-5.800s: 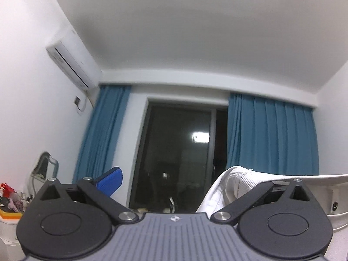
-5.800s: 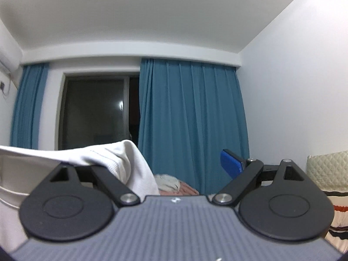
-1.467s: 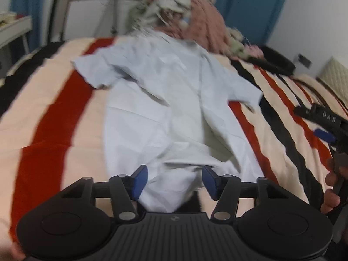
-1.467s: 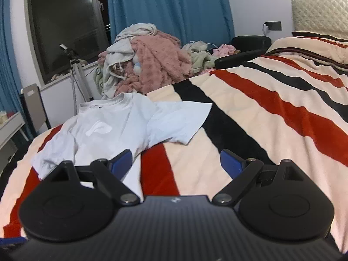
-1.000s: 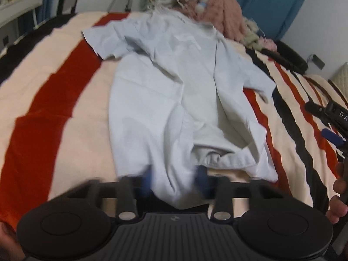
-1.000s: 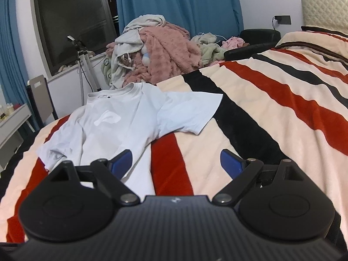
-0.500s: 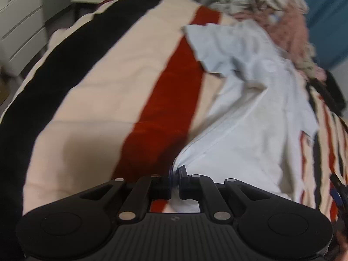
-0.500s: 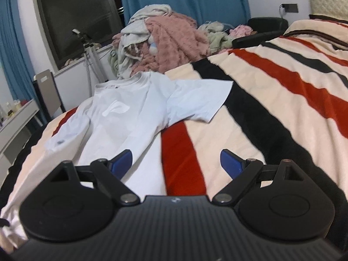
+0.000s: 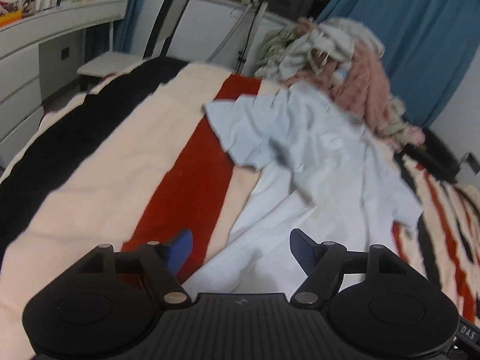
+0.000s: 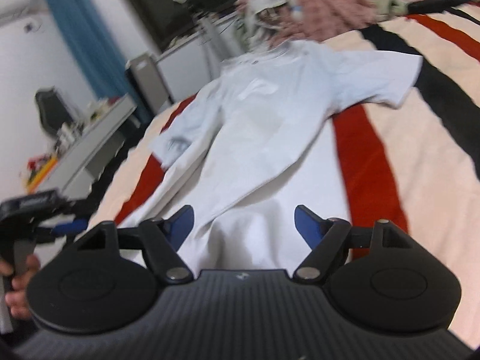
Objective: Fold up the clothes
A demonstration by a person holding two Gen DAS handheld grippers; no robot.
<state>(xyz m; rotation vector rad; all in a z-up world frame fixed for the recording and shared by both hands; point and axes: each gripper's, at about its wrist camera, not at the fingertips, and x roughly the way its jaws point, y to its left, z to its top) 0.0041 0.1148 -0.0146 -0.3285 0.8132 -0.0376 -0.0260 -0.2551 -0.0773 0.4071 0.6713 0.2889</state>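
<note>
A pale blue-white T-shirt [image 9: 324,168] lies spread face up on the striped bedspread [image 9: 126,162], collar toward the far clothes pile, hem toward me. My left gripper [image 9: 240,249] hovers over the hem's left corner. Its jaws are opening, and the cloth lies below them, not pinched. In the right wrist view the T-shirt [image 10: 270,126] runs away from my right gripper [image 10: 243,223], which hangs over the middle of the hem. Its jaws are closing while still wide, the cloth between them untouched. The left gripper [image 10: 60,225] and a hand show at that view's left edge.
A heap of pink and grey clothes [image 9: 339,69] sits at the bed's far end before blue curtains [image 9: 420,39]. A white desk with drawers [image 9: 33,60], a stool [image 9: 105,66] and a tripod stand left of the bed. A black object [image 9: 432,159] lies at the right.
My left gripper was shut on the hem's left corner, pulled it left, and has now let go and lifted. My right gripper tipped down toward the hem, jaws slightly narrower.
</note>
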